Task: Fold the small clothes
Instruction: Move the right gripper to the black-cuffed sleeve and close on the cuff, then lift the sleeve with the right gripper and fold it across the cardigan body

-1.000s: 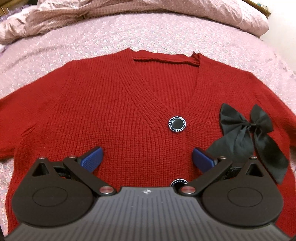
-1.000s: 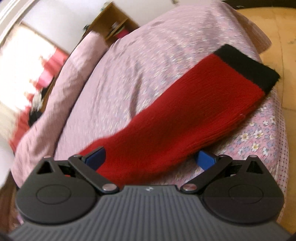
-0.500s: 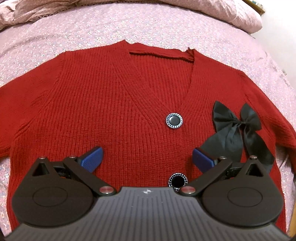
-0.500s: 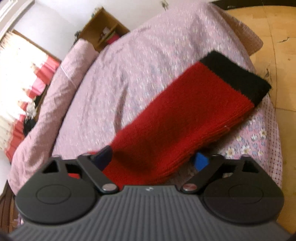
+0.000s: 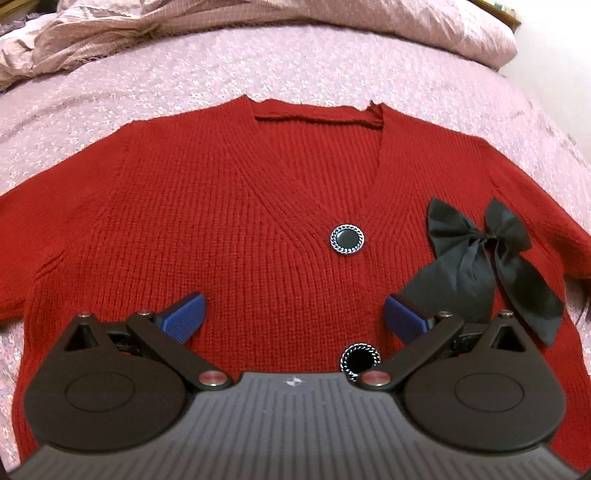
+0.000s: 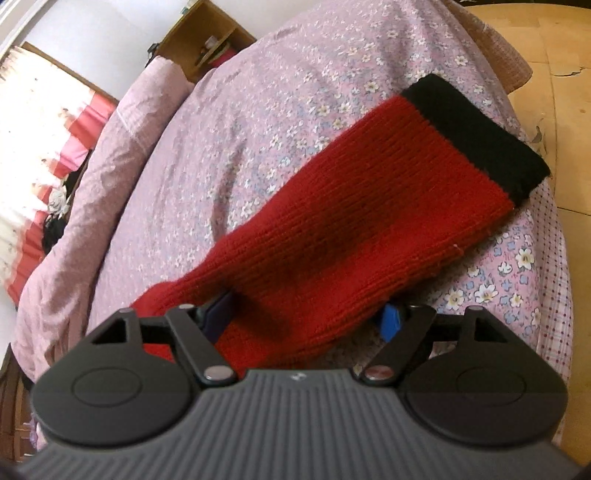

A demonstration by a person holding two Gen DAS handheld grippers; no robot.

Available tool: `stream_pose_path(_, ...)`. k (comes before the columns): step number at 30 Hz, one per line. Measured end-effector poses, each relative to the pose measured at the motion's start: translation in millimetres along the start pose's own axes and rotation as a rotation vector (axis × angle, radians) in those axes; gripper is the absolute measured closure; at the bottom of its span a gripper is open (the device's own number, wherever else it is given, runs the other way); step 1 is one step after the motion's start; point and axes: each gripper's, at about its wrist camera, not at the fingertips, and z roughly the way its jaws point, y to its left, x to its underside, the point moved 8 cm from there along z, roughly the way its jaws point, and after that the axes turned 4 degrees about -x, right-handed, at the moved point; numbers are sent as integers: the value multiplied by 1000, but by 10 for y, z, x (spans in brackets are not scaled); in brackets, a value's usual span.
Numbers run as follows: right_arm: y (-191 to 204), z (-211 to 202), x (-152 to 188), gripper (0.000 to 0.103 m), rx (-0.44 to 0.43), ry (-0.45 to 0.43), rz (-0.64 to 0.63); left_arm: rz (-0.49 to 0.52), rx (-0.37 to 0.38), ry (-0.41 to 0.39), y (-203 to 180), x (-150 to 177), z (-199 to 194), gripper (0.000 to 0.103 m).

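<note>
A red knit cardigan (image 5: pixel 207 221) lies flat on the bed, front up, with two black buttons (image 5: pixel 347 239) and a black bow (image 5: pixel 484 254) on its right chest. My left gripper (image 5: pixel 295 317) hovers open over the lower front, with nothing pinched between its blue pads (image 5: pixel 184 317). In the right wrist view the cardigan's red sleeve (image 6: pixel 369 221) with a black cuff (image 6: pixel 476 136) stretches towards the bed's edge. My right gripper (image 6: pixel 304 321) straddles the sleeve near its upper part. Its jaws are closing with the sleeve between them, and the cloth is not bunched.
The bed has a pink floral cover (image 5: pixel 184 85), with a crumpled quilt (image 5: pixel 92 40) and a pillow (image 5: pixel 424 33) at the head. In the right wrist view a wooden floor (image 6: pixel 554 74) lies past the bed's edge and a wooden shelf (image 6: pixel 207 44) stands behind.
My right gripper has come lower onto the sleeve and its jaws have narrowed around it. The left gripper has stayed open over the cardigan's front.
</note>
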Motion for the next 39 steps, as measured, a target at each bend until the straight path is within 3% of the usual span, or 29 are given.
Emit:
stream_pose_path(7,0,35,-3,23,-5,26,3,-3,-7,24,-5,-33,-2,0)
stream_pose_path(11,-3,-53,-79,24,-37,-2,71,-4,2,18,-2,-45,-59,0)
stream_pose_path(14,35,-145,-150,38,-47,-52,59,-15,10,15,28,-35,-105,0)
stream_pose_path(18,155,-258,-243,59,-56,-117,-4,15,-41,-10,79,-45,-175,0)
stream_pose_path(20,206,-284,-290,82,-47,-137,-40,44,-72,-25,98,-52,-216,0)
stream_pose_path(23,275,-320,-345,88,-61,-158,-71,58,-97,-37,138,-51,-265,0)
stream_pose_path(32,724,-540,-493,89,-177,-221,-181,23,-110,-41,277,-60,-343,0)
stream_pose_path(39,1295,-641,-426,90,-306,-210,-297,6,-125,-48,368,-46,-429,0)
